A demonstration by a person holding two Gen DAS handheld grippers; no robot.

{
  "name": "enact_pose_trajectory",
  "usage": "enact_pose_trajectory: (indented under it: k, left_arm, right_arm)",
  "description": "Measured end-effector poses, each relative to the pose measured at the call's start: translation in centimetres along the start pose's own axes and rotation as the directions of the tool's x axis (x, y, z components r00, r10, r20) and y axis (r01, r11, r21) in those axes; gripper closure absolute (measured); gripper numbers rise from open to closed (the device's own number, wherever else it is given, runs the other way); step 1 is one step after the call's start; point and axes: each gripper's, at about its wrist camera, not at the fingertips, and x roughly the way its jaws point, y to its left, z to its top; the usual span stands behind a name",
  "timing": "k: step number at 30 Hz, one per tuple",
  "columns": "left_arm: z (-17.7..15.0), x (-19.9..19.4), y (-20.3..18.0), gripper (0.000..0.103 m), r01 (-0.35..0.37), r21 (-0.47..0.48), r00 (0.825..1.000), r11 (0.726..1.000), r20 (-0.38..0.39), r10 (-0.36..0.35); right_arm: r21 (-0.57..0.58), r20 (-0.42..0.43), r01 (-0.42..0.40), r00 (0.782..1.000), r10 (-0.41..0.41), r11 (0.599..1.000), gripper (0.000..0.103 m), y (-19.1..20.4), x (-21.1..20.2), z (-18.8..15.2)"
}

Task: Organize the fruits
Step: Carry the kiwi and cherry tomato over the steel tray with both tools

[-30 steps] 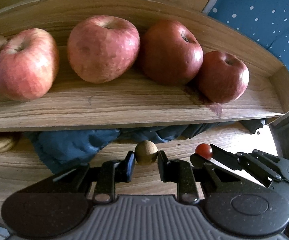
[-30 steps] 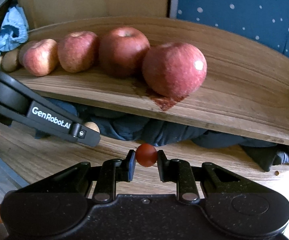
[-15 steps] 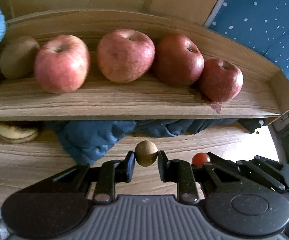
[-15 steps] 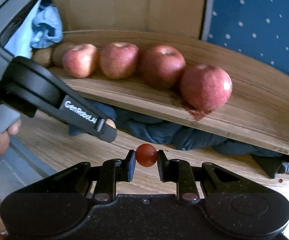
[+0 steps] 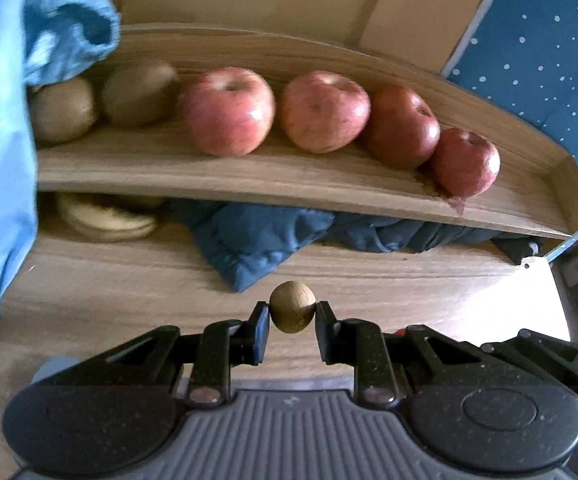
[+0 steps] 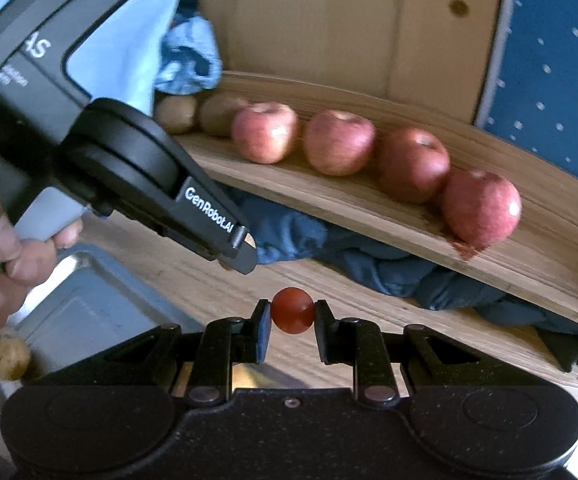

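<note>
Both pairs of fingers are nearly closed, each pinching one small fruit at the tips. On the left gripper (image 5: pixel 292 314) it is a small brown round fruit (image 5: pixel 292 306), maybe a longan; I can't tell exactly. On the right gripper (image 6: pixel 292 316) it is a small red fruit (image 6: pixel 292 315), like a cherry tomato. Each hangs above the wooden worktop (image 5: pixel 129 288), in front of the shelf (image 5: pixel 289 178), not touching anything else.

On the shelf sit four apples (image 5: pixel 227 110) in a row, close beside one another, with two kiwis (image 5: pixel 139 94) to their left. Dark blue cloth (image 5: pixel 265 236) is bunched underneath. A metal tray (image 6: pixel 85 304) with another small brown fruit in it lies low on the left in the right wrist view, under the person's hand (image 6: pixel 5 240).

What worries me is how little holds each fruit: only the tips bear on a round, smooth surface. I judge a jolt or slight loosening could let either roll away across the worktop or into the cloth. Too hard a squeeze could burst the red one. Set on the shelf without a neighbour to rest against, either might roll off its front edge.
</note>
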Motion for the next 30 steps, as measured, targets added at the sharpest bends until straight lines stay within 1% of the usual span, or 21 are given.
enact_pose_trajectory:
  k: [12, 21, 30]
  left_arm:
    - [-4.1, -2.4, 2.9, 0.076, -0.065, -0.058, 0.998, 0.996, -0.008, 0.065]
    - [-6.4, -2.7, 4.2, 0.076, -0.105, -0.071, 0.994, 0.992, -0.032, 0.103]
    - [-8.1, -3.1, 4.8, 0.076, -0.131, -0.081, 0.991, 0.988, -0.052, 0.127]
  right_arm:
    - [-0.092, -0.006, -0.090, 0.996, 0.090, 0.992, 0.079, 5.0, -2.0, -1.5]
    - [-0.082, -0.020, -0.119, 0.993, 0.118, 0.989, 0.079, 6.3, -2.4, -2.2]
    - [-0.080, -0.081, -0.146, 0.987, 0.140, 0.986, 0.079, 6.9, -2.1, -3.0]
